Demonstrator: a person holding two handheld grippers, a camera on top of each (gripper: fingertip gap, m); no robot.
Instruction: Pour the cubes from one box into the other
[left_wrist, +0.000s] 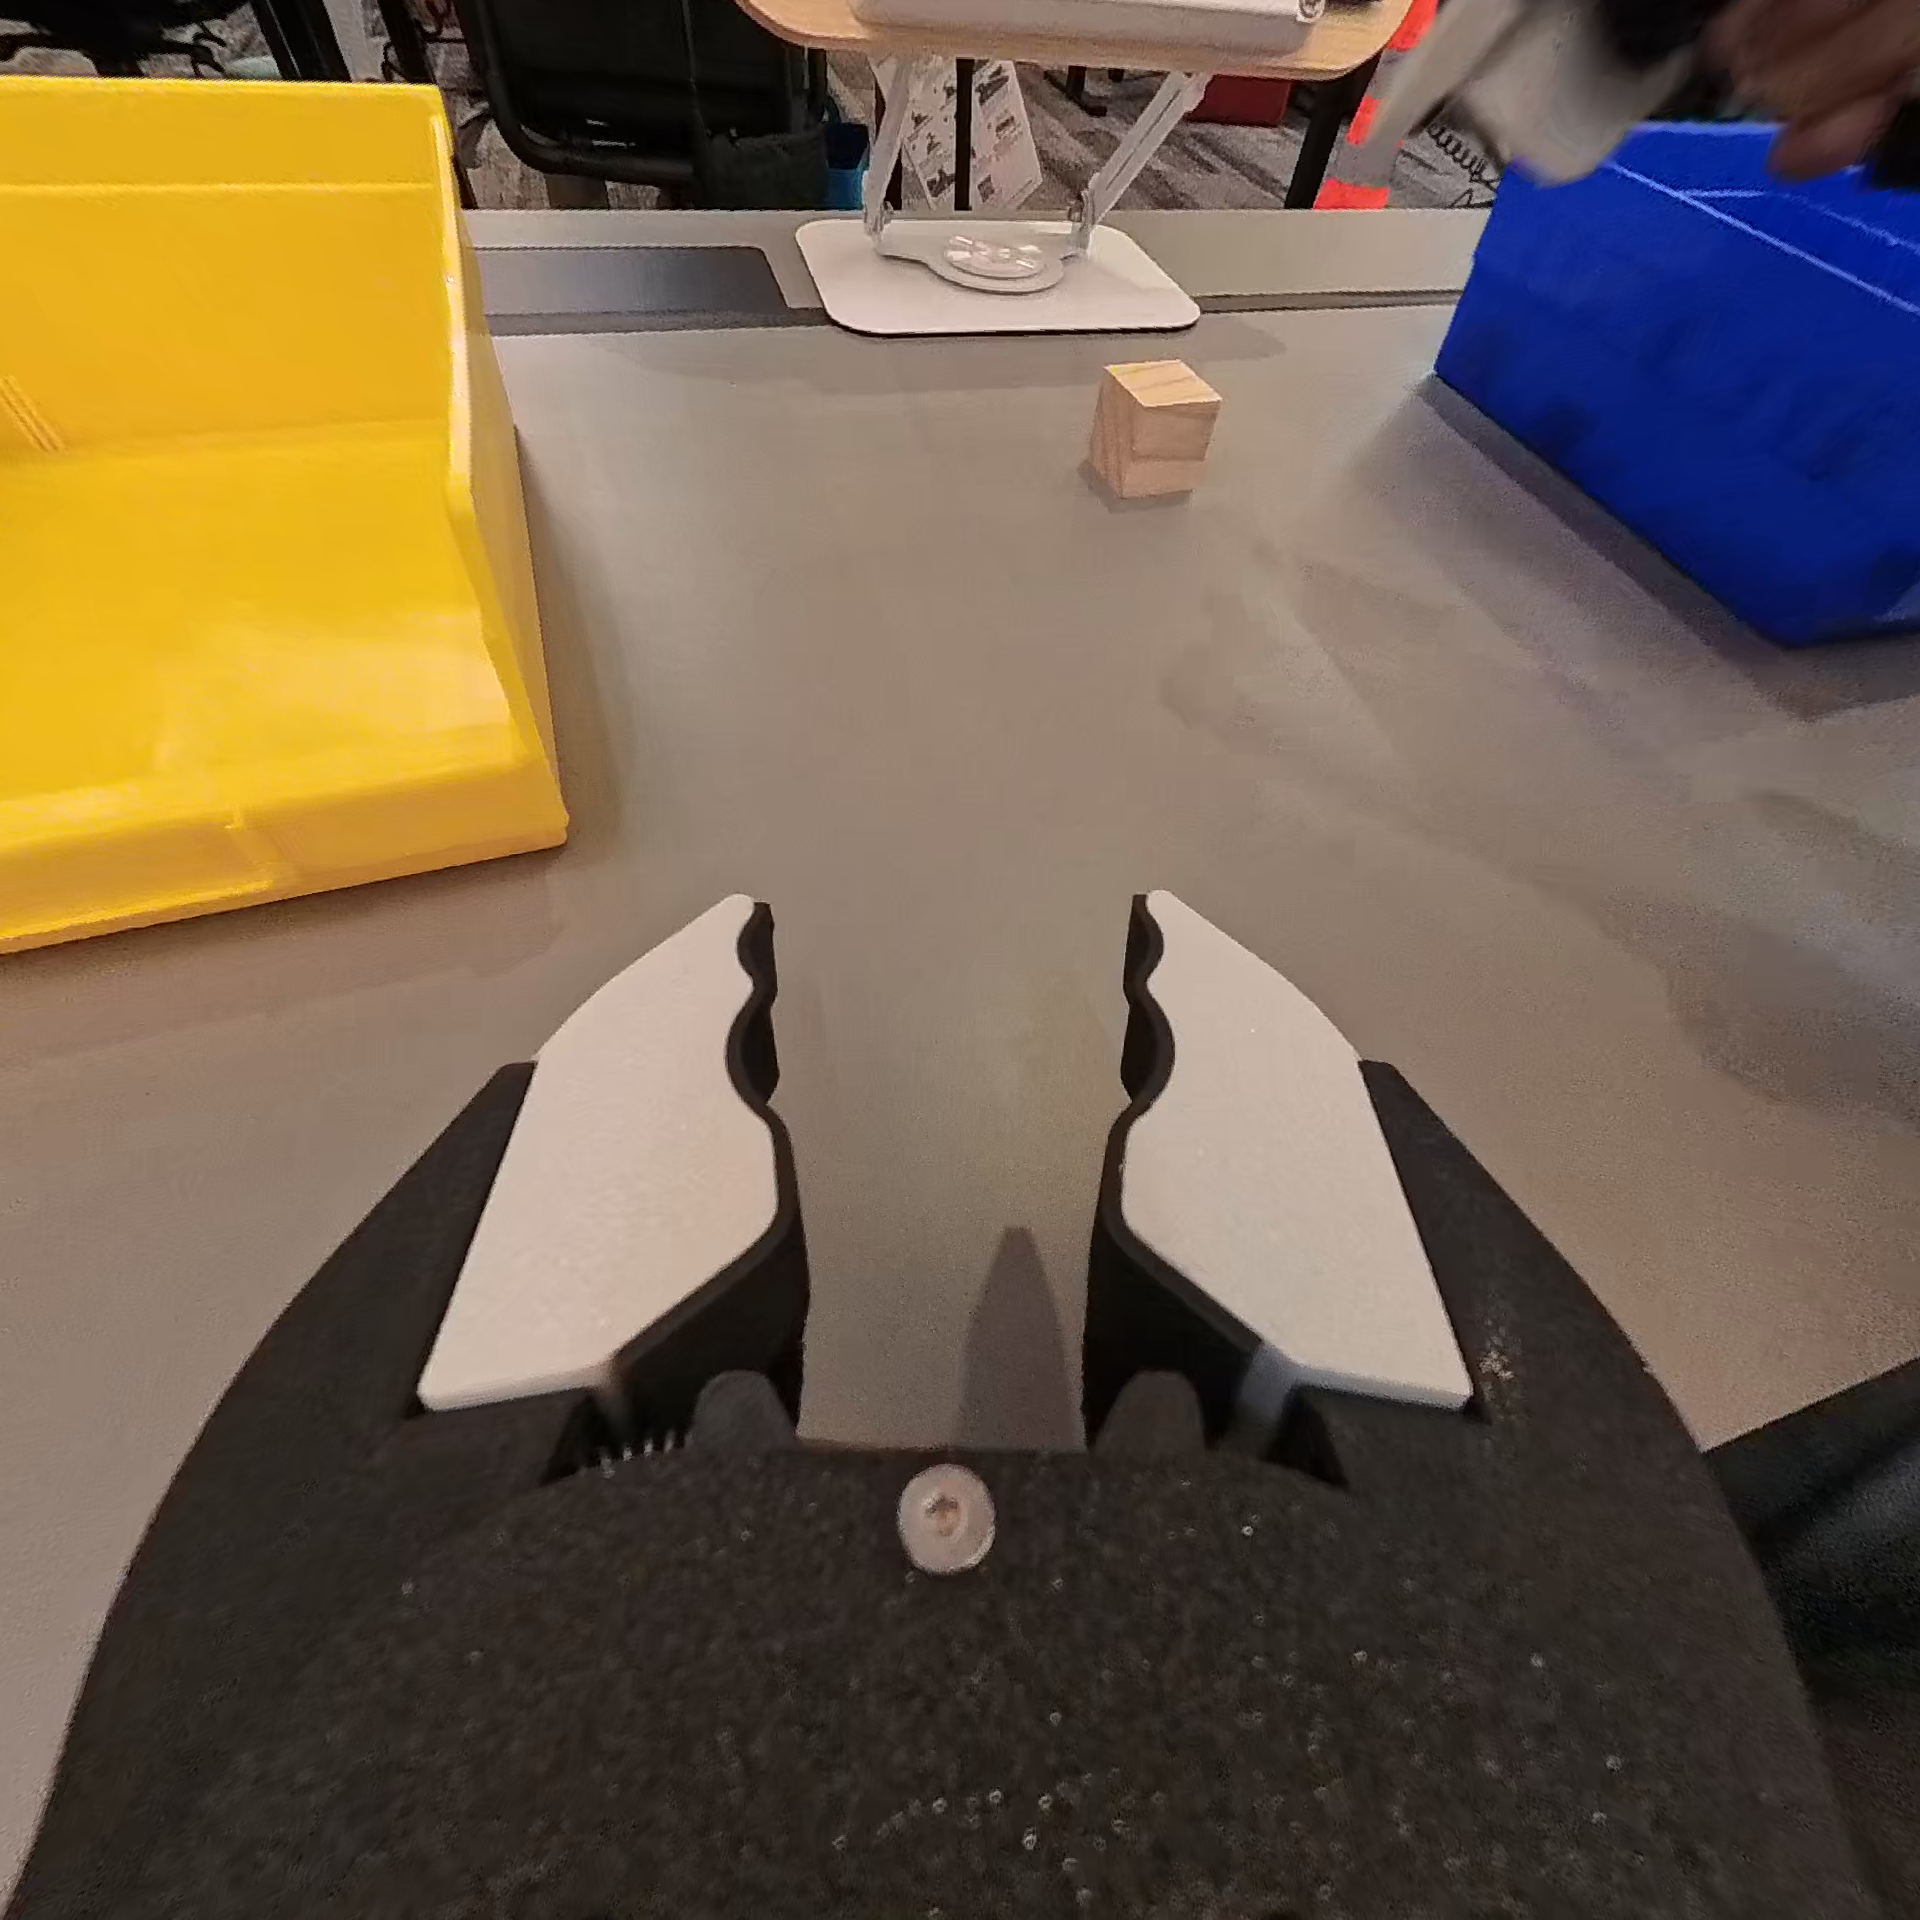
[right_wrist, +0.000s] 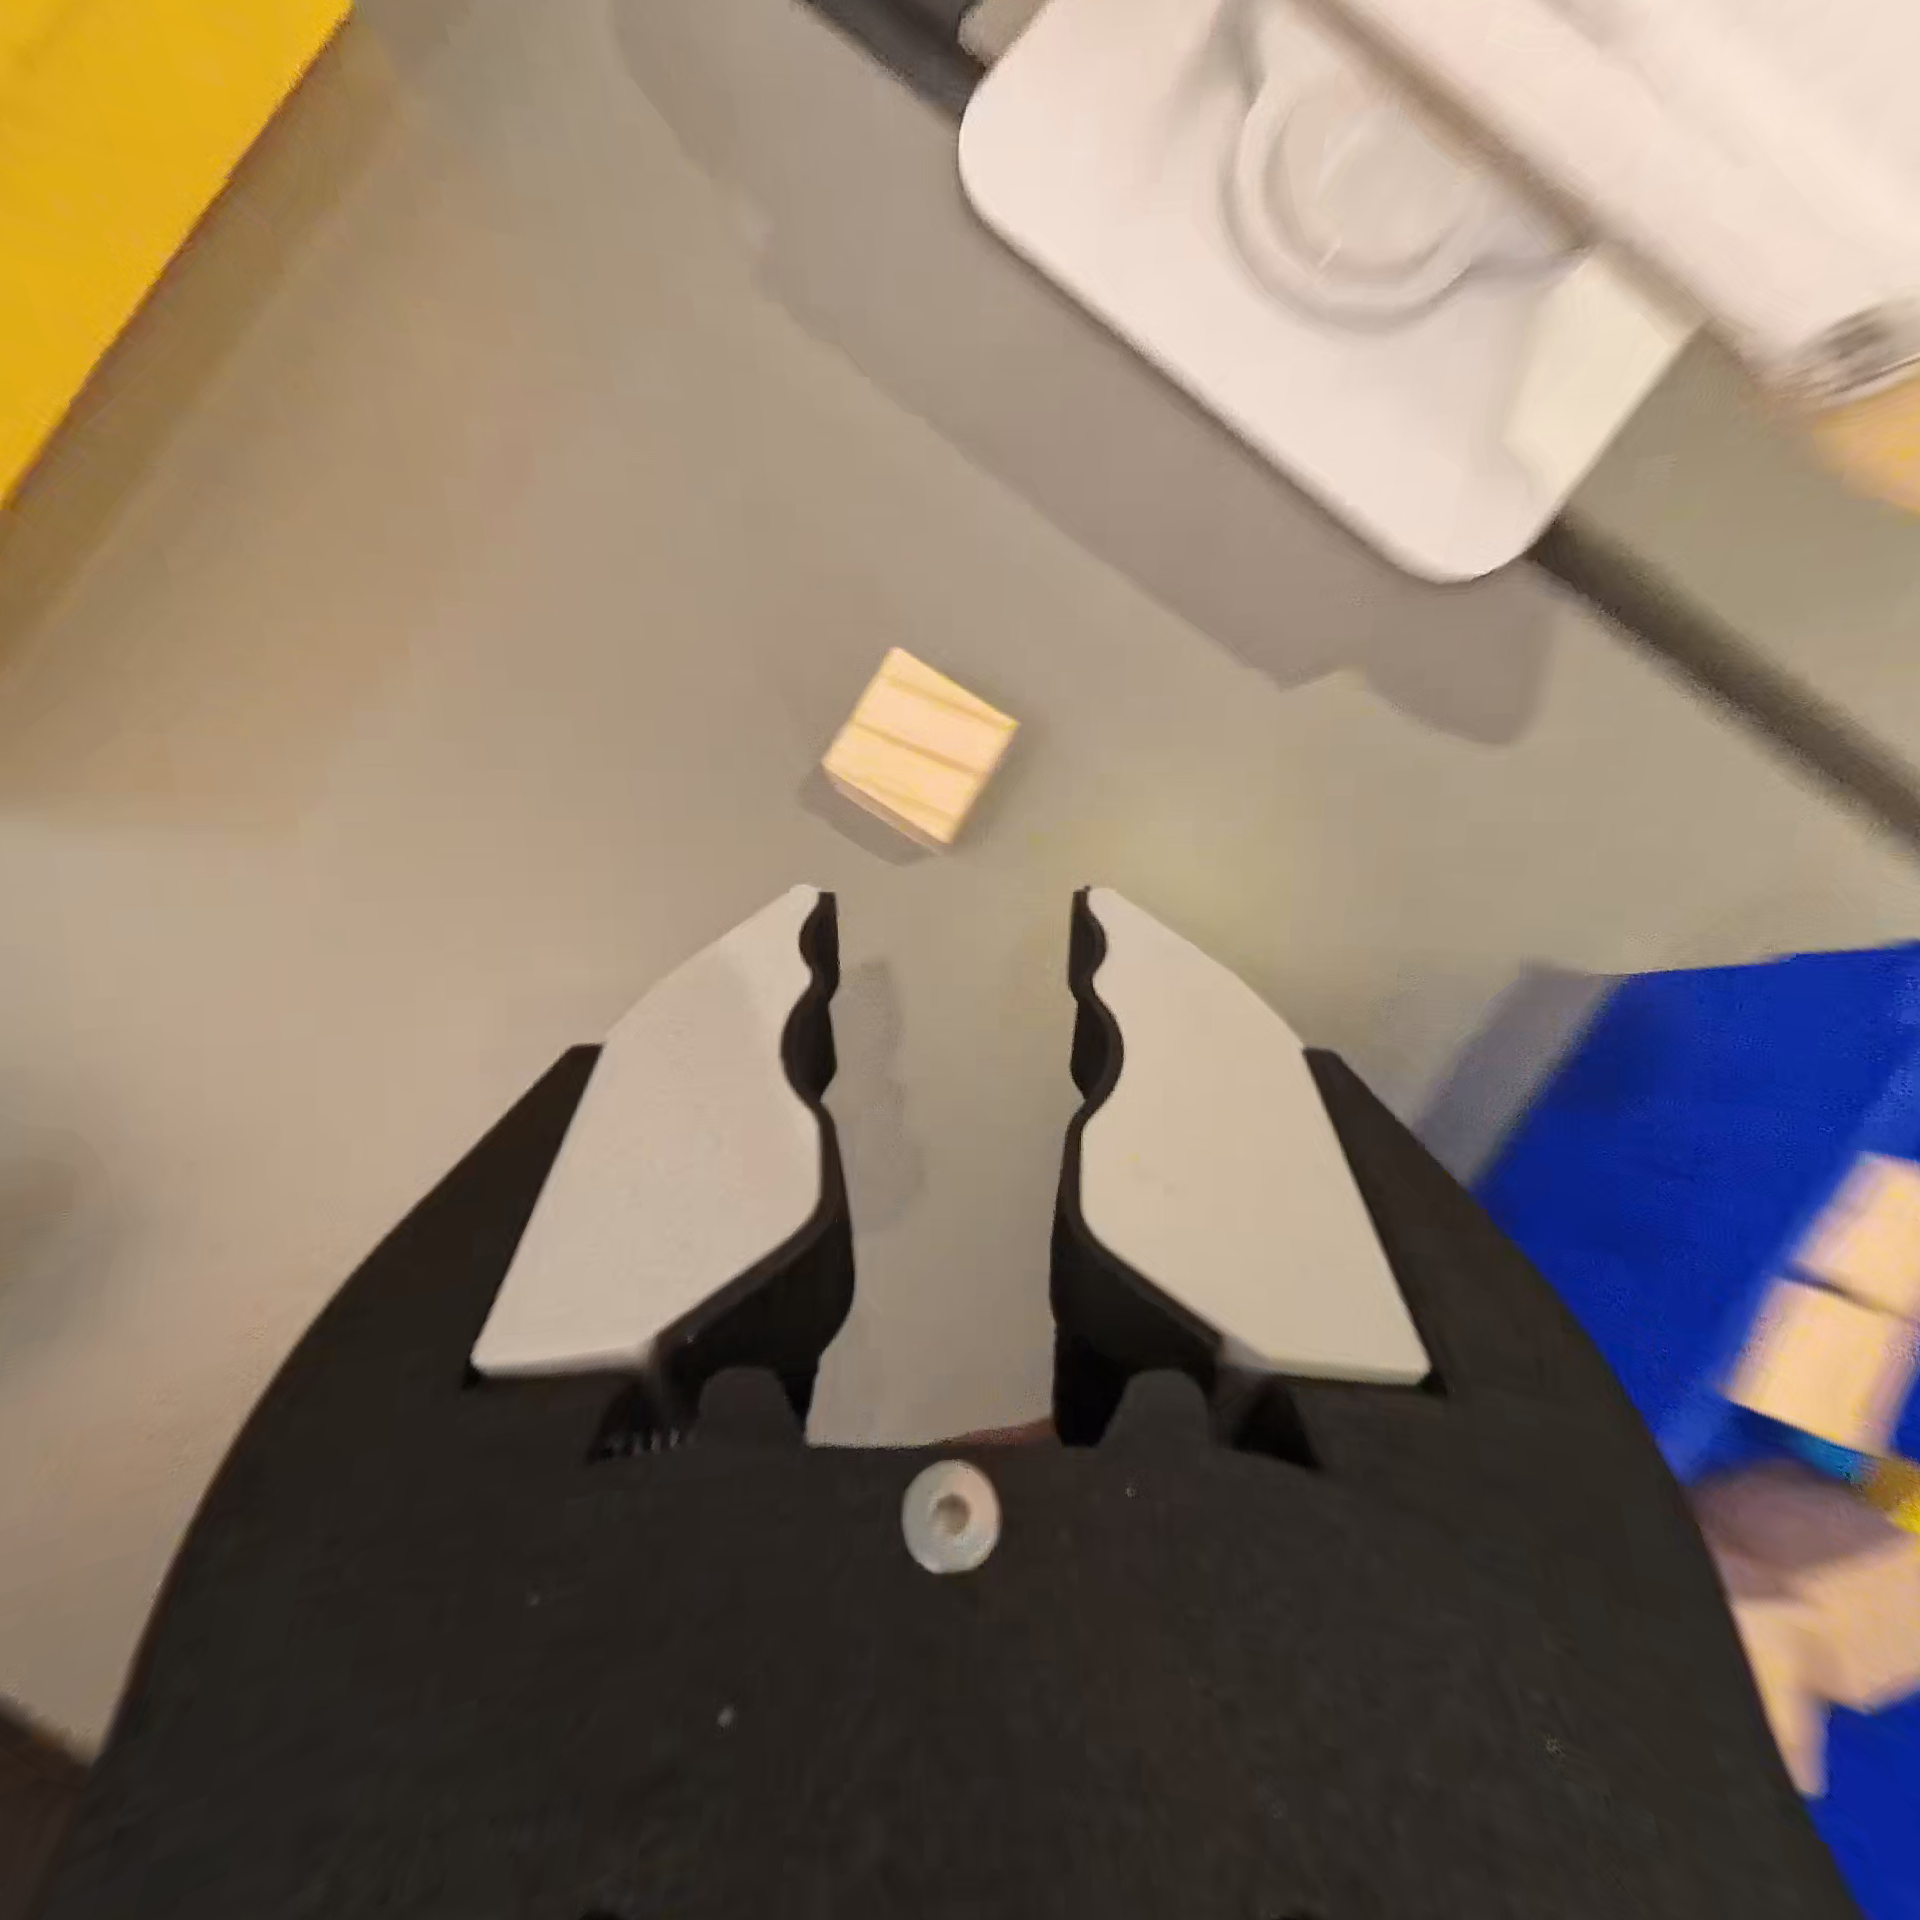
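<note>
Both tongs are being held apart, nothing in them: left tongs (left_wrist: 951, 914) low over the desk (left_wrist: 935, 727), right tongs (right_wrist: 951, 904) aimed at a stray wooden cube (right_wrist: 920, 753) mid-desk, between the yellow box (left_wrist: 239, 499) and blue box (left_wrist: 1704, 416). Looks light, stiff; best pinched on opposite flat faces.

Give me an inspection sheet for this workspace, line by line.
Surface: grey table, bare in the middle.
Job's things: yellow box at left; blue box at right with wooden cubes inside, blurred; one loose cube on the table between them.
Clutter: white stand base at the far edge.
Grippers: left claw open, holding nothing; right claw open, holding nothing, above the table just short of the loose cube.
Cables: nothing seen.
Surroundings: chair legs and an orange cone beyond the table.
</note>
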